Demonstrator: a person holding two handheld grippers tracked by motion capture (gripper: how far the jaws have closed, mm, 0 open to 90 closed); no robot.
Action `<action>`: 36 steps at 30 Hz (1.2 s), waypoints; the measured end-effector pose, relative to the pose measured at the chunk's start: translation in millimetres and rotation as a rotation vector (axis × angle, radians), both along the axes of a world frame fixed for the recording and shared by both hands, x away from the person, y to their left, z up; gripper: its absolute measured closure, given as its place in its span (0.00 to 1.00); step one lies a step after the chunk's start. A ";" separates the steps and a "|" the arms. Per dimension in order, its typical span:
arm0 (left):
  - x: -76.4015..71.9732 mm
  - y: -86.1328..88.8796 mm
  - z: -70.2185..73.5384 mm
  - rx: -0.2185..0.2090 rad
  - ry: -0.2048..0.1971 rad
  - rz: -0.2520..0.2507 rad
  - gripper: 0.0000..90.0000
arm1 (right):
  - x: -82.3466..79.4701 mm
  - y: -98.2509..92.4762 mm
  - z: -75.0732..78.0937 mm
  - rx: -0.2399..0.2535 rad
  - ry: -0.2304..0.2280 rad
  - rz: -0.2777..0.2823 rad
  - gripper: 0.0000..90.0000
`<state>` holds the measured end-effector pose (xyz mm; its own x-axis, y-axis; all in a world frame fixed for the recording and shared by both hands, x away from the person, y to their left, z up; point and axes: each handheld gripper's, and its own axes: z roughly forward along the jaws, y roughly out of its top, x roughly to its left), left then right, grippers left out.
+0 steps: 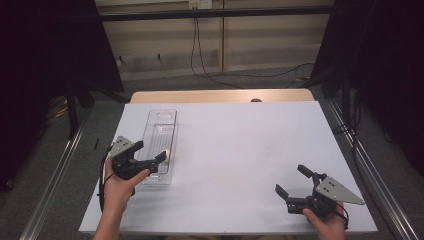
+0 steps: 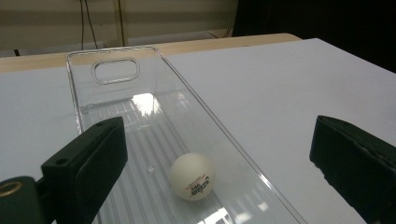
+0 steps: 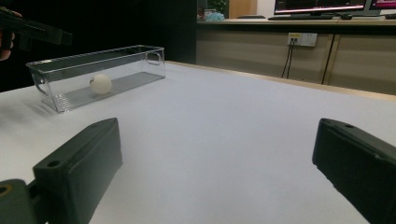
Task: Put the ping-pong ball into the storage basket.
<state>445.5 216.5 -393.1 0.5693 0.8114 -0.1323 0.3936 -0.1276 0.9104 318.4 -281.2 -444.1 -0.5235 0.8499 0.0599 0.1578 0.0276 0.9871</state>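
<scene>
Over the clear bin's (image 2: 154, 121) near end, my left claw (image 1: 150, 152) hangs spread above the ball (image 2: 191, 176); a clumsy pinch could roll it away.

Even overhead light falls on the white table (image 1: 240, 150), which reads bright while the surroundings sink into near black. Glare patches sit on the floor of the clear plastic bin (image 2: 144, 102). The close black jaws in both gripper views are soft and out of focus; shadows are faint
</scene>
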 end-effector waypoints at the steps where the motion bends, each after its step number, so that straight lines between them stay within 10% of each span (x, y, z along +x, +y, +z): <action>1: -0.1 0.4 -0.5 -0.004 0.000 -0.002 0.05 | 0.0 0.0 0.0 0.001 0.000 0.000 0.01; 36: -21.7 7.0 -16.6 -0.031 -0.067 -0.023 0.04 | -0.3 0.7 0.1 -0.005 0.002 0.011 0.01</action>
